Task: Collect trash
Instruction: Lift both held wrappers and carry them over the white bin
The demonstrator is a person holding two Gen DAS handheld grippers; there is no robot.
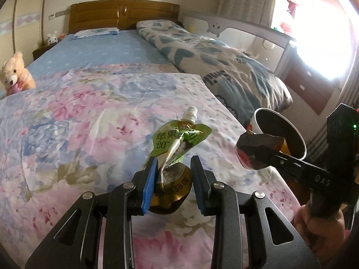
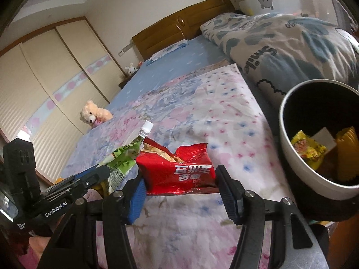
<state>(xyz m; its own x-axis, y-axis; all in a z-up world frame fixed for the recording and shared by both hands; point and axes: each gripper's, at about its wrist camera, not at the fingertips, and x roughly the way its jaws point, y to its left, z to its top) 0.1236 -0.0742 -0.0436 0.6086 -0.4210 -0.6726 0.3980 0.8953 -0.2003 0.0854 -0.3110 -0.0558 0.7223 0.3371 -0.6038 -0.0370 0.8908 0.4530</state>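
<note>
My left gripper is shut on a crumpled green spout pouch with a white cap, and a gold foil wrapper is wedged between the jaws below it. In the right wrist view this left gripper shows at the lower left with the green pouch. My right gripper is shut on a torn red snack bag. Both hang just above the floral bedspread. A white trash bin with a dark inside stands right of the red bag, with yellow wrappers in it. The right gripper sits in front of the bin.
A folded quilt with blue hearts lies along the bed's right side. A teddy bear sits at the left edge, near a wardrobe. Behind are a wooden headboard and a bright window. A hand grips the right tool.
</note>
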